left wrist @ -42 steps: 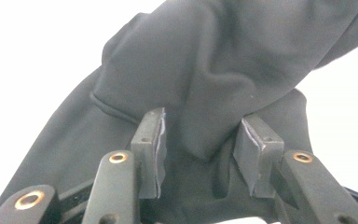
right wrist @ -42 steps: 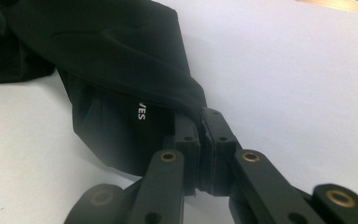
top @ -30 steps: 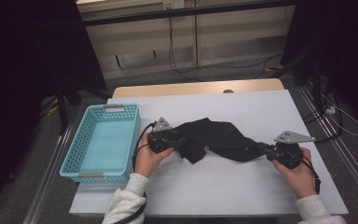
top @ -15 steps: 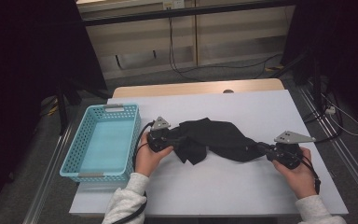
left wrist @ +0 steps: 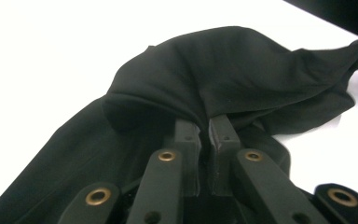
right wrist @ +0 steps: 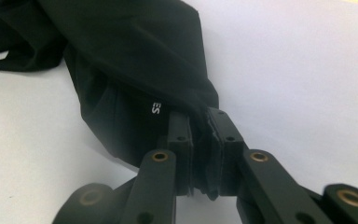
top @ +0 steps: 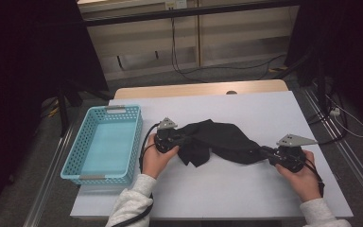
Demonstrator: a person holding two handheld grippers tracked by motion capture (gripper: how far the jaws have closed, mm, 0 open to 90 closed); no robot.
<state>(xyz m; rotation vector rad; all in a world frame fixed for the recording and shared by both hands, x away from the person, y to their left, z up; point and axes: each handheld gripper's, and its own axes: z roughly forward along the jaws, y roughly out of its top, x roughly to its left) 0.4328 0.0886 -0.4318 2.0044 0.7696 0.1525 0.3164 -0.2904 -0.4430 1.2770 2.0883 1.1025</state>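
- Now clamped on cloth (top: 220, 141) at both ends: left gripper (top: 180, 138), jaws just closed; right gripper (top: 266, 152)
- Mid-table, beside basket (top: 105, 143), cloth slack
- Best lifted evenly, grips tight, ends level

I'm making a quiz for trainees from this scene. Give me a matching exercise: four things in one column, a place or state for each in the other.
Things:
1. basket
2. black cloth
3. left tool
4. right tool

Places or states:
A. clamped on the cloth's right end
B. stretched between both tools
C. empty, at the table's left edge
D. jaws just closing, pinching the cloth's left end

Pairs: 1-C, 2-B, 3-D, 4-A
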